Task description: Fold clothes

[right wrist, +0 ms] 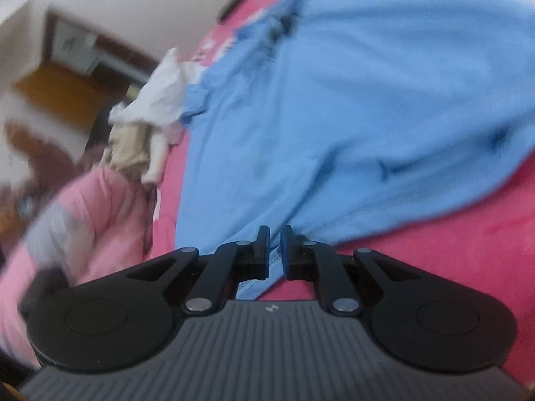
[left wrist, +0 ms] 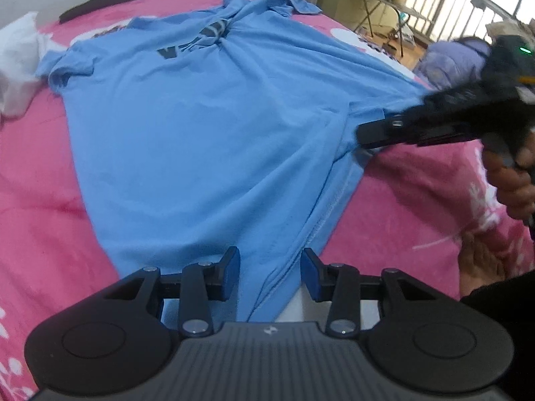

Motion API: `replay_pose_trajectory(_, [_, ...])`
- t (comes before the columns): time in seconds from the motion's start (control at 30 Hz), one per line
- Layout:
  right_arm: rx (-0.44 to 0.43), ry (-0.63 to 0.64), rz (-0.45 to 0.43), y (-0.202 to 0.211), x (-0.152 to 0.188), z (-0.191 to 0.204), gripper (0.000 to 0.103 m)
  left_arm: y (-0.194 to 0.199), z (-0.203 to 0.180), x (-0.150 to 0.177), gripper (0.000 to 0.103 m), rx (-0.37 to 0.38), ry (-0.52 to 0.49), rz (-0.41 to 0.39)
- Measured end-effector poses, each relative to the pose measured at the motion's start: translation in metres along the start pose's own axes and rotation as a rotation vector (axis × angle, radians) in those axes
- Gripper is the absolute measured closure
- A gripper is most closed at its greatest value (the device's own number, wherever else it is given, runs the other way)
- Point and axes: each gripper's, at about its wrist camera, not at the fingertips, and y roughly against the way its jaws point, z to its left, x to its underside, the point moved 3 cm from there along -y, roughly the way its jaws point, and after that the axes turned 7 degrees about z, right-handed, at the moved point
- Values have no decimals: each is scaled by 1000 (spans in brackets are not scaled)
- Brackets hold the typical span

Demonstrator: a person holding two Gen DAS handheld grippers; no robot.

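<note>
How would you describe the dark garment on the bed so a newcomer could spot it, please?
Start at the pink bedspread and the blue T-shirt spread across it. Past the shirt's far left sleeve lies the dark garment, a flat, narrow strip, unlike the crumpled white cloth nearby.

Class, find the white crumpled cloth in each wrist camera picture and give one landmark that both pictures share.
Left wrist view: the white crumpled cloth lies at the far left edge, beside the sleeve of the blue T-shirt.
Right wrist view: the white crumpled cloth sits left of centre in the upper half, again touching the blue T-shirt at its sleeve.
Shared landmark: the pink bedspread under the shirt.
</note>
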Motion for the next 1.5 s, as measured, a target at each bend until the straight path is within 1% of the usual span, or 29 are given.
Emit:
replay_pose_trajectory(0.07, [54,159,-5,10,3,19,95,-1,3,-1,61,10,16,0])
replay_pose_trajectory(0.13, [148,369,8,15,11,39,94,-2,5,-2,61,13,22,0])
replay_pose_trajectory(0.2, [289,644,29,12,28,59,87,-1,5,-3,61,11,24,0])
replay_pose_trajectory(0.27, [369,870,56,3,46,67,85,-1,5,-3,61,8,24,0])
replay_pose_trajectory(0.4, [526,1321,111,-14,81,82,85,0,4,-3,61,1,25,-1])
replay_pose_trajectory(0.53, [584,1579,170,-31,98,77,85,0,6,-2,61,1,30,0])
replay_pose_trajectory(0.67, [593,1735,168,-40,104,76,85,-1,7,-3,60,6,32,-2])
replay_pose_trajectory(0.7, [591,1764,169,-41,105,76,88,-1,8,-3,60,7,32,-4])
replay_pose_trajectory(0.73, [590,1793,170,-43,105,76,88,0,8,-2,60,8,33,-5])
replay_pose_trajectory(0.77, [586,1810,172,-43,106,78,88,0,8,-2,60,7,31,-6])
replay_pose_trajectory(0.8, [575,1818,173,-41,105,80,93,1,8,-1,59,2,27,-7])
replay_pose_trajectory(0.83, [561,1817,172,-40,106,81,95,3,7,0,57,-7,17,-9])
replay_pose_trajectory(0.93, [503,1777,174,-28,105,88,100,9,4,6,55,-39,-29,-16])
replay_pose_trajectory(1.03, [468,1720,219,-21,104,89,101,16,-5,13,55,-78,-102,-32])
replay_pose_trajectory(1.13, [416,1578,264,-17,93,90,103,22,-19,21,54,-84,-197,-46])
replay_pose_trajectory(1.2, [362,1468,302,-11,86,92,103,25,-28,26,54,-72,-251,-51])
replay_pose_trajectory(1.3, [281,1304,374,-4,76,91,103,24,-40,30,54,-48,-299,-45])
replay_pose_trajectory(1.4, [271,1236,419,-5,76,84,103,17,-50,33,54,-61,-343,-38])
replay_pose_trajectory(1.5, [282,1204,484,-14,80,74,103,14,-57,35,54,-85,-376,-33])
